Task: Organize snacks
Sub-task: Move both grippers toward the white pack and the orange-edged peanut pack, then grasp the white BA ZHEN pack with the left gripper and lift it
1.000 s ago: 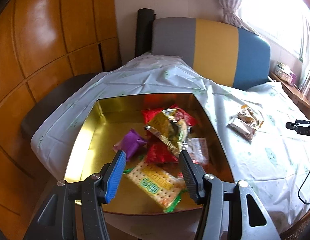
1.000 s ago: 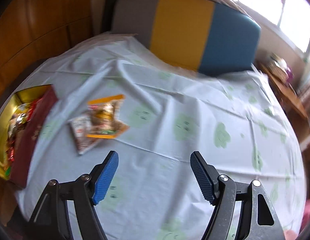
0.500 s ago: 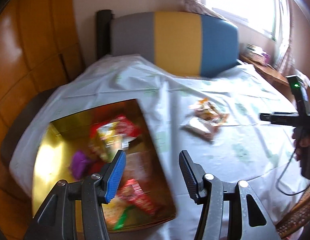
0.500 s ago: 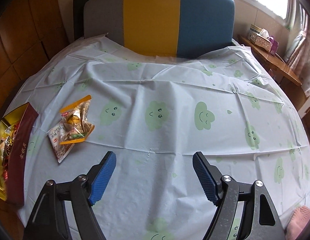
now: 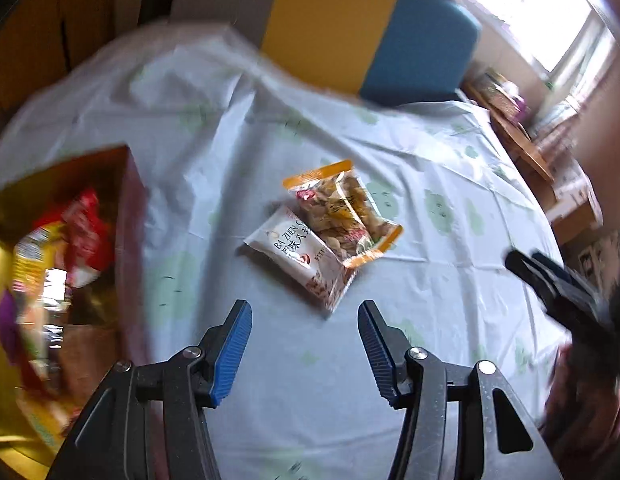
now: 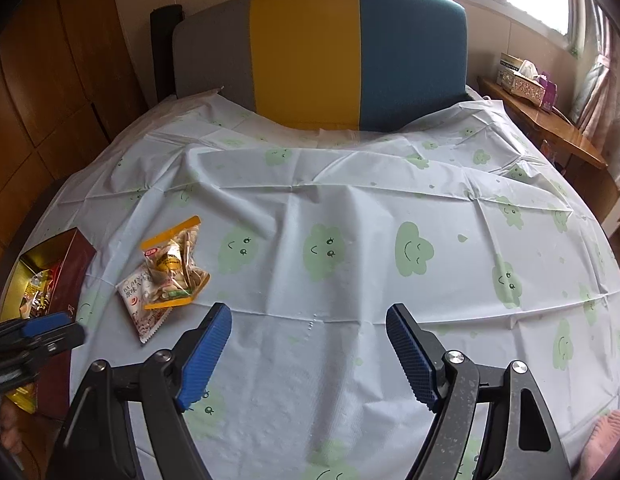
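Two packets are all that remain loose on the cloud-print tablecloth point(image 6: 349, 200): an orange-edged snack bag point(image 5: 343, 212) lying partly on top of a white packet point(image 5: 298, 256), the two touching and overlapping near the middle of my left view. A second ago my left gripper point(image 5: 306, 344) was over the gold-lined box point(image 5: 14, 216), looking down on the pile of wrappers inside; it has swung away from there, and now the box sits off to the left edge, blurred by the motion, while the pair of packets lies just ahead of my fingertips. The jaws are spread wide with nothing between them. My right gripper point(image 6: 310, 354) is equally wide open and empty, hovering over bare cloth well to the right of the packets, and it has barely shifted over the same second. I read this as the left hand having finished at the box and lining up for the next pickup. Most of the sorting looks done, since the box already holds several wrappers. The orange-edged bag sits uppermost, so I judge it the easier one to take first; both are thin and crinkly and may slide on the slick cloth when pinched.
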